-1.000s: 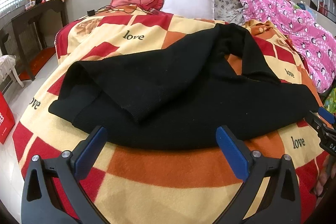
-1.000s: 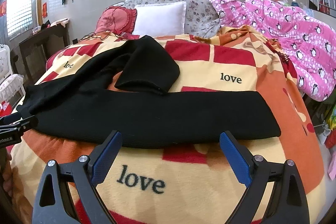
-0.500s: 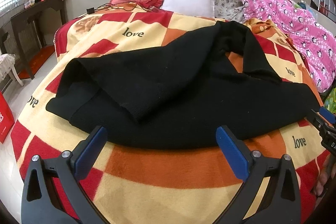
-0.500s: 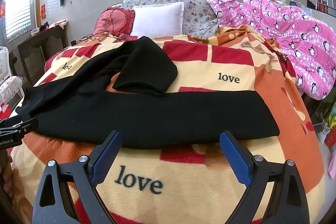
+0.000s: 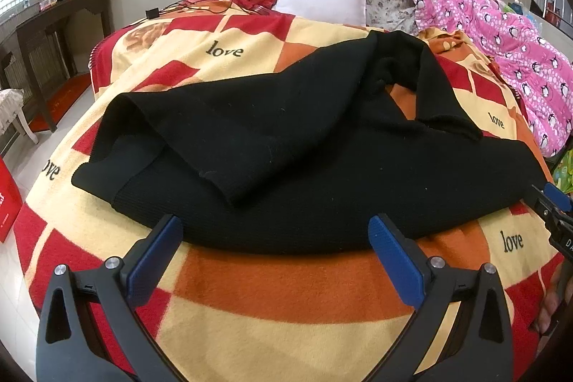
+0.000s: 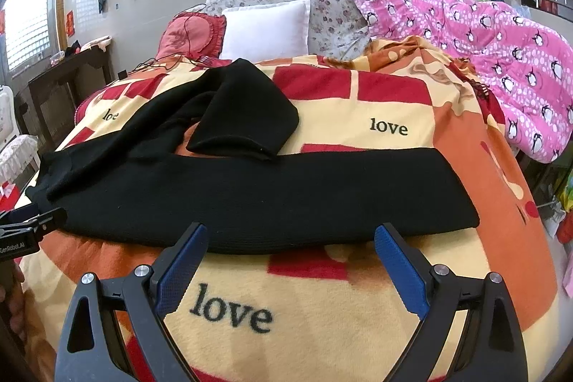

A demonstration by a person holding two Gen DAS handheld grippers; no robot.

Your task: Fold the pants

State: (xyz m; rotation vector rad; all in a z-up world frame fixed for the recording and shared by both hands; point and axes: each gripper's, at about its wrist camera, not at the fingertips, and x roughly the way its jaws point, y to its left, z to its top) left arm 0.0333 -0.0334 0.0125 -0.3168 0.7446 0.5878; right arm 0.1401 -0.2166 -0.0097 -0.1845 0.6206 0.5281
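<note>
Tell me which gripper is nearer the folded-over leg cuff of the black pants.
Right. The right gripper hangs open straight below the cuff, across the flat leg. The left gripper is open near the waistband, far from it.

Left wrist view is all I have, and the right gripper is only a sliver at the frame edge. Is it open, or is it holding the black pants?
Observer: Open and empty. The right gripper has both fingertips at the near edge of the black pants and is gripping nothing.
Operator: How does the near leg's far right end lie?
Observer: Its hem lies straight and flat on the blanket, with no curl.
</note>
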